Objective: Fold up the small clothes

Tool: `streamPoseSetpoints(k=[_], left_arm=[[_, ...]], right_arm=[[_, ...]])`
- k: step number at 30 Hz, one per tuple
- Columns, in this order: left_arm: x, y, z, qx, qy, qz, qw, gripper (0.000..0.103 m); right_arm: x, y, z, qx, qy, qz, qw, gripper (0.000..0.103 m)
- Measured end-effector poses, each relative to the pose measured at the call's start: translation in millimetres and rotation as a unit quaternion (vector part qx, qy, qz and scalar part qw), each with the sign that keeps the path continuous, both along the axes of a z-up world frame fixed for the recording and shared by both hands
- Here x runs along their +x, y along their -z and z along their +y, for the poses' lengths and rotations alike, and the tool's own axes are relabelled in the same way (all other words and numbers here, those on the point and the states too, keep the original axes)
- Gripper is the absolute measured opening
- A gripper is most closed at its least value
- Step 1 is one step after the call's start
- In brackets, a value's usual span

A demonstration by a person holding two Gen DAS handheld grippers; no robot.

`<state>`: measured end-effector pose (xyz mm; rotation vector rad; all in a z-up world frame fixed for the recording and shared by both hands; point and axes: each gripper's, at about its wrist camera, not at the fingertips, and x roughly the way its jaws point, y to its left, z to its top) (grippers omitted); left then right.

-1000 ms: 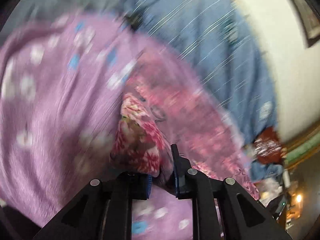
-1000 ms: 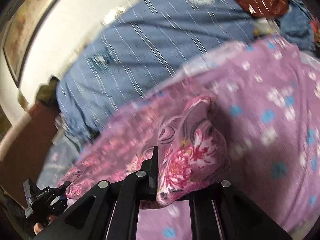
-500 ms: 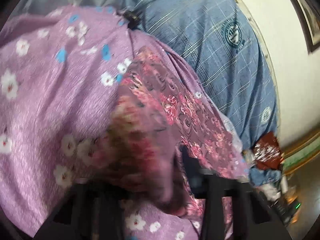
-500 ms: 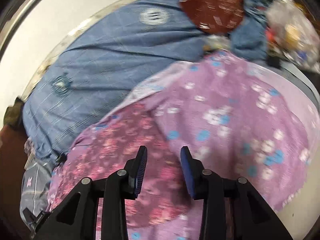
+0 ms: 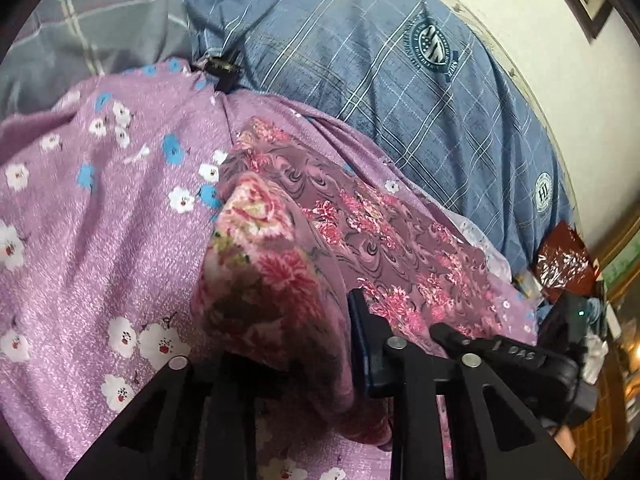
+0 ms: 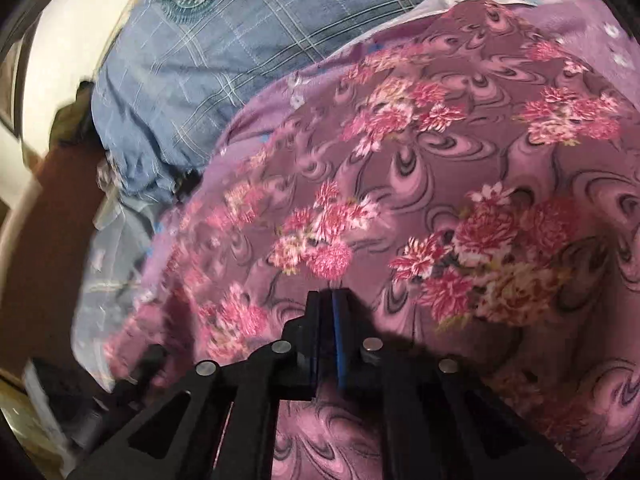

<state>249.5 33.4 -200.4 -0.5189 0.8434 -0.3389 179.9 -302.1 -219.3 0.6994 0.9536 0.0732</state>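
Note:
A small mauve garment with pink flowers and dark swirls (image 5: 360,224) lies on a lilac flowered sheet (image 5: 100,240). My left gripper (image 5: 304,344) is shut on a bunched fold of the garment (image 5: 276,280), which drapes over its left finger and hides it. In the right wrist view the garment (image 6: 460,200) fills most of the frame. My right gripper (image 6: 330,300) hangs just above it with its jaws pressed together and nothing visible between them.
A blue checked pillow (image 5: 400,72) lies beyond the garment, against a cream wall (image 5: 520,12); it also shows in the right wrist view (image 6: 208,52). A grey checked cloth (image 5: 80,28) is at far left. A dark red wrapper (image 5: 564,260) lies at right.
My right gripper let go of the garment corner, opened, then shut empty and moved closer over the garment. My left gripper kept hold of its fold and shifted slightly.

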Motion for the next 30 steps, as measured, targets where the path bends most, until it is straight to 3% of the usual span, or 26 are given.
streamPoseSetpoints(k=[2,5,9,16,22,26,28,30], left_arm=[[-4,-5,-4,0.017,0.002,-0.007,0.9998,0.018],[-15,-21,-19,0.065,0.016,-0.037,0.9971,0.017],[-31,-49,-53,0.13,0.054,-0.094,0.9857,0.016],[-42,-88,-134,0.188,0.148,-0.113,0.9643,0.016],[-44,-106,-242,0.206,0.233,-0.107,0.9444,0.016],[-54,-85,-315,0.235,0.27,-0.096,0.9287,0.019],[-56,-74,-323,0.239,0.287,-0.078,0.9242,0.022],[-54,-71,-308,0.206,0.314,-0.064,0.9247,0.039]], right_arm=[[-11,-4,-13,0.013,0.009,-0.012,1.0,0.004],[-25,-20,-33,0.001,0.046,-0.044,0.998,0.012],[-42,-30,-75,-0.001,0.102,-0.06,0.993,0.012],[-82,-41,-153,0.042,0.191,-0.088,0.977,0.012],[-112,-52,-203,0.052,0.254,-0.116,0.959,0.012],[-125,-52,-223,0.055,0.278,-0.122,0.951,0.012],[-126,-53,-226,0.056,0.281,-0.122,0.95,0.012],[-123,-54,-225,0.057,0.269,-0.123,0.954,0.013]])
